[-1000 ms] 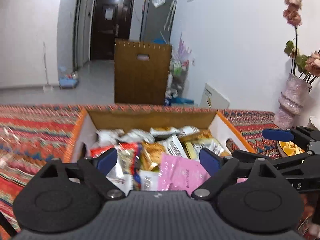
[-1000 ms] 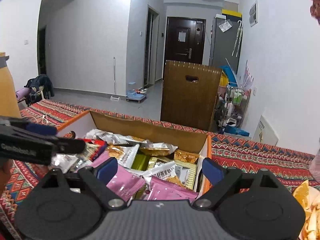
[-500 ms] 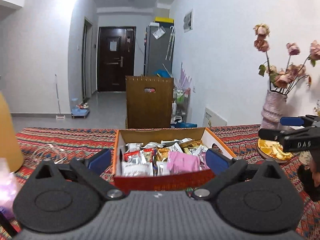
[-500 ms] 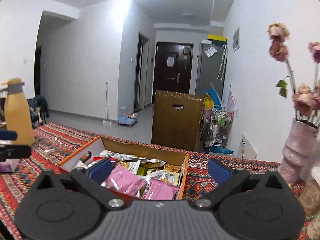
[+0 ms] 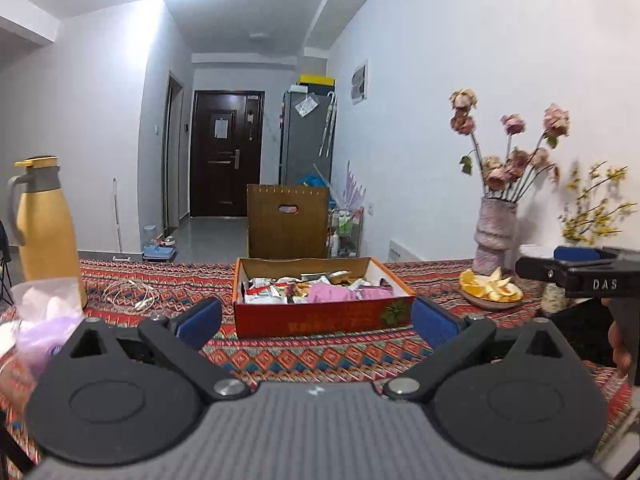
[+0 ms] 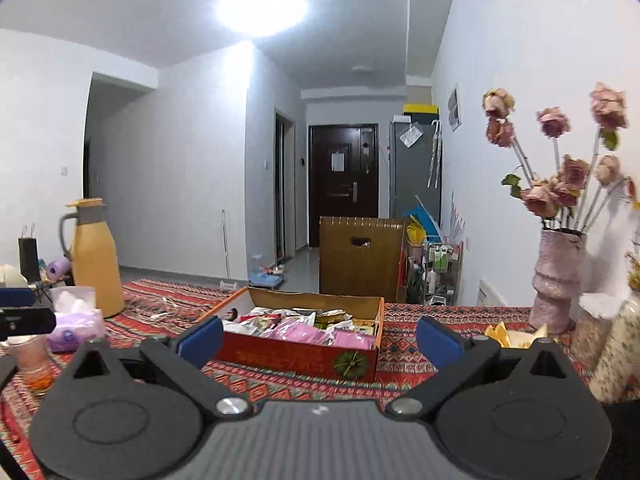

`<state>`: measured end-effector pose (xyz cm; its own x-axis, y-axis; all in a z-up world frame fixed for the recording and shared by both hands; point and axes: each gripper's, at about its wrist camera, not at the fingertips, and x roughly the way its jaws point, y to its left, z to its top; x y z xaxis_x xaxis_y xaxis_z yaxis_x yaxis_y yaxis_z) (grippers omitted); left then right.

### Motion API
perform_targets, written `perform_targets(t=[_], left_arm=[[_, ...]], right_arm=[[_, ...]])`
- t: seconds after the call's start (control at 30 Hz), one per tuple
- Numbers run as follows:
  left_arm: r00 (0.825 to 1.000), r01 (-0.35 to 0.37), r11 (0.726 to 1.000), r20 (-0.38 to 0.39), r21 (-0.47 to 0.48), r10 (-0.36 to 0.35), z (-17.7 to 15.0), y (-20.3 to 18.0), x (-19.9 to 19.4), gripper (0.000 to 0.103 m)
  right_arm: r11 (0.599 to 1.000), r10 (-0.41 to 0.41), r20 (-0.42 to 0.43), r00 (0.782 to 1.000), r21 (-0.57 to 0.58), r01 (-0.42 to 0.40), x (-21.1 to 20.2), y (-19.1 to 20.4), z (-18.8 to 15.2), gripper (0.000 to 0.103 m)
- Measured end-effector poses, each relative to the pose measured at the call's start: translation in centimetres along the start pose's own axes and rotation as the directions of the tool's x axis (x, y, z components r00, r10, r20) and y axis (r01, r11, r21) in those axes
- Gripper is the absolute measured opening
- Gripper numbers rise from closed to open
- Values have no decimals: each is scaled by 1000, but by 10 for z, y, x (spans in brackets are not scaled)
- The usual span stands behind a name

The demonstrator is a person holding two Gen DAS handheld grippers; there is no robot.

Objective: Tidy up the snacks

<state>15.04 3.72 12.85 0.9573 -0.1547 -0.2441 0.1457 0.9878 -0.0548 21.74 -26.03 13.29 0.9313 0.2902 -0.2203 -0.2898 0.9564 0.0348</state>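
A red cardboard box full of snack packets sits in the middle of the patterned tablecloth; it also shows in the right wrist view. Pink packets lie on top. My left gripper is open and empty, held back from the box's near side. My right gripper is open and empty, also back from the box, and shows at the right edge of the left wrist view.
A yellow thermos and a tissue box stand at the left, with a white cable nearby. A vase of dried roses, a plate of orange peel and jars stand at the right.
Both grippers have pulled back and up from over the box, so the whole box and table now show. Both stay open and empty.
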Motion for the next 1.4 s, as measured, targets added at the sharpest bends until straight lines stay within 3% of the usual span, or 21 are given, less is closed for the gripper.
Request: perform_targets(t=[0.1,0.23,0.33,0.5,0.67,0.77,0.93,1.4], left_arm=[[1000,14,1000,18,-24,-14,-16,-3,-30,103],[1000,-6,999,-2,-46,6,-41,-8,-60,103],[1000,-27,998,0,-50,27,-57,-11,-83,103],[995,-95,995,22,-20,96,-84,-19,-115,103],[979,-206,978,-2,6,206,-122,-36,-120,103],[985,-169,986,-40,-10,168,-141,-40,-130,103],[988,-153,988,9,0,153,-144,-43,-145,103],[987,-161,987,-16,-22,161,-142,-39,-140,103]], right_arm=[[1000,7,-6,1000,12,-7,-29,9,-18,103],[1000,-22,-15,1000,-13,21,-66,25,-45,103],[1000,1,-38,999,6,-1,-86,33,-63,103],[1000,3,-73,997,14,-2,-111,57,-100,103],[995,-24,-63,998,91,30,-128,70,-139,103],[992,-14,-62,998,127,22,-139,72,-153,103],[990,3,-70,998,144,7,-150,74,-161,103],[992,26,-75,997,123,-16,-148,80,-158,103]])
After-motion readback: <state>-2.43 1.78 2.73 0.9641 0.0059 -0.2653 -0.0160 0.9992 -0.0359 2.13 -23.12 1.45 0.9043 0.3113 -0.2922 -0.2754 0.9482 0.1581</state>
